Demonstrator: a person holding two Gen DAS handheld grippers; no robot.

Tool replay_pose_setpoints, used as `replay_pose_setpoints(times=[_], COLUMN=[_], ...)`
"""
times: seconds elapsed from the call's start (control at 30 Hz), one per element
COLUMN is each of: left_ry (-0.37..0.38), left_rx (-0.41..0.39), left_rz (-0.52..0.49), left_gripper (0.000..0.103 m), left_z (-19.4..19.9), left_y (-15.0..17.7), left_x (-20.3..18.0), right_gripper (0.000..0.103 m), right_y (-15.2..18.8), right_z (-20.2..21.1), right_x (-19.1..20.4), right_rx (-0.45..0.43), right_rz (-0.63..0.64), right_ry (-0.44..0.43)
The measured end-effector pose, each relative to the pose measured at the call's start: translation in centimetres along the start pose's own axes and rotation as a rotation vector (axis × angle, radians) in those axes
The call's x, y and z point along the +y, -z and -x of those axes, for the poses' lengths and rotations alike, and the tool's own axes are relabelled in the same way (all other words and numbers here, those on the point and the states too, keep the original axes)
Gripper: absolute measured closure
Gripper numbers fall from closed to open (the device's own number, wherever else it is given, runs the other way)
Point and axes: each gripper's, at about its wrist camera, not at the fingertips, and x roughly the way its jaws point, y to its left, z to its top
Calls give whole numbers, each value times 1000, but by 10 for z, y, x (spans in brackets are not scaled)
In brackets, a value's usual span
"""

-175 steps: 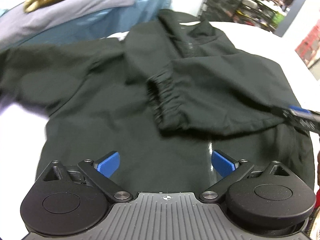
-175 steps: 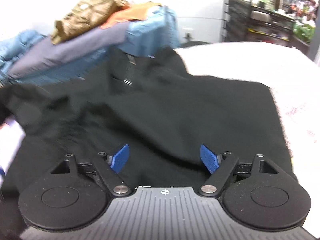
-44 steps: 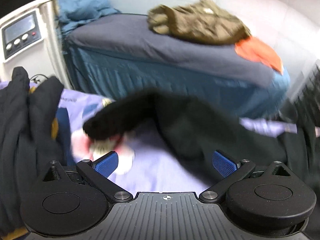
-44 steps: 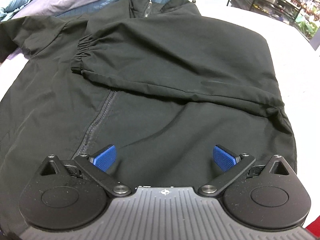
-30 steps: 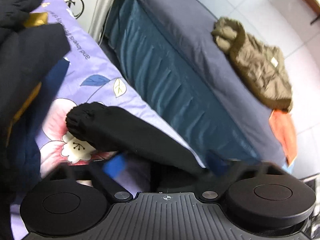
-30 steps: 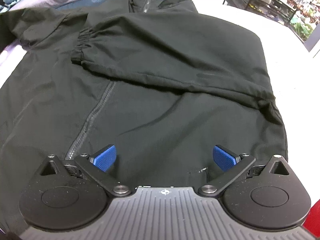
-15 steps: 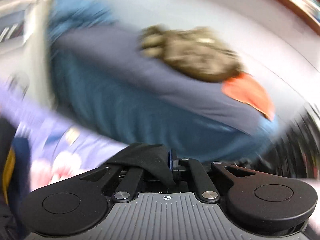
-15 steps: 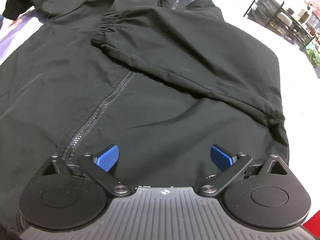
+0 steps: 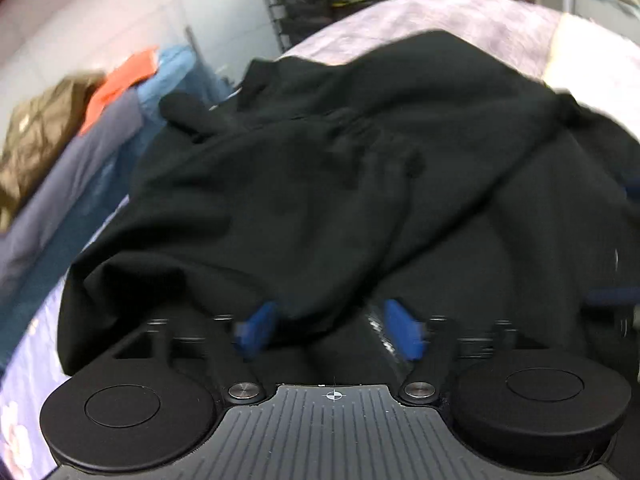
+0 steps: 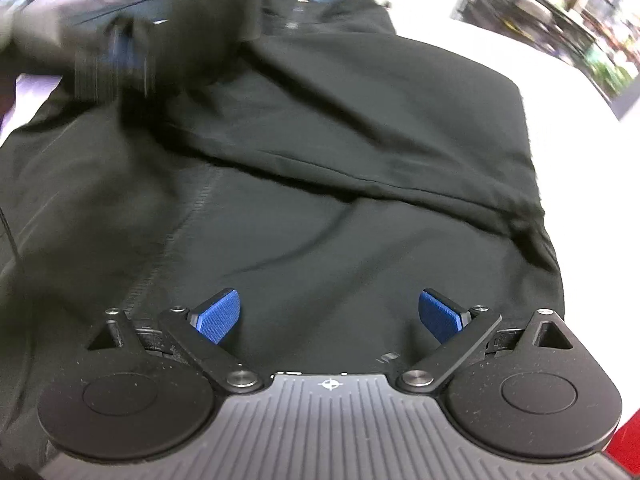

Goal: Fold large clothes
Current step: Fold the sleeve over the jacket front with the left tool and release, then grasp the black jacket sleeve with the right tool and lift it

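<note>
**Second sleeve laid across the jacket**

The black jacket (image 10: 320, 208) lies flat on the bed (image 9: 460, 12), zipper (image 10: 172, 236) up. The left gripper (image 9: 328, 330) has just been opening; its blurred blue pads now stand apart, and sleeve fabric (image 9: 280, 216) slumps between them, unpinched. The right gripper (image 10: 330, 314) hovers spread wide over the lower hem, holding nothing. Both sleeves look crossed over the chest, so the sleeve-folding step seems done. Next, I judge, comes taking the hem at 2 points and doubling the body upward. The cloth is matte, thin and slippery-looking, with gathered elastic cuffs.
</note>
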Motion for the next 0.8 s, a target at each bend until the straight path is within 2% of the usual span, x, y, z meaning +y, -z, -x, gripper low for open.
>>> replay_pose_setpoints(times=[0.07, 0.17, 0.3, 0.43, 0.6, 0.8], left_ry=[14, 5, -38, -85, -132, -121], left_rx=[-9, -8, 4, 34, 78, 116], left_rz=[-30, -22, 52, 111, 138, 230], left_gripper=[0, 0, 0, 0, 0, 0], left_z=[6, 16, 32, 51, 59, 64], left_y=[5, 16, 25, 44, 52, 53], left_x=[-7, -2, 25, 50, 70, 75], right_gripper=[6, 6, 6, 6, 6, 6], right_y=[3, 8, 8, -2, -34, -93], right_z=[1, 2, 2, -4, -12, -31], right_x=[-10, -20, -25, -23, -17, -13], right_rx=[5, 1, -19, -29, -94, -162], right_rz=[-41, -90, -156, -169, -172, -156], right_ry=[-1, 0, -23, -58, -101, -132])
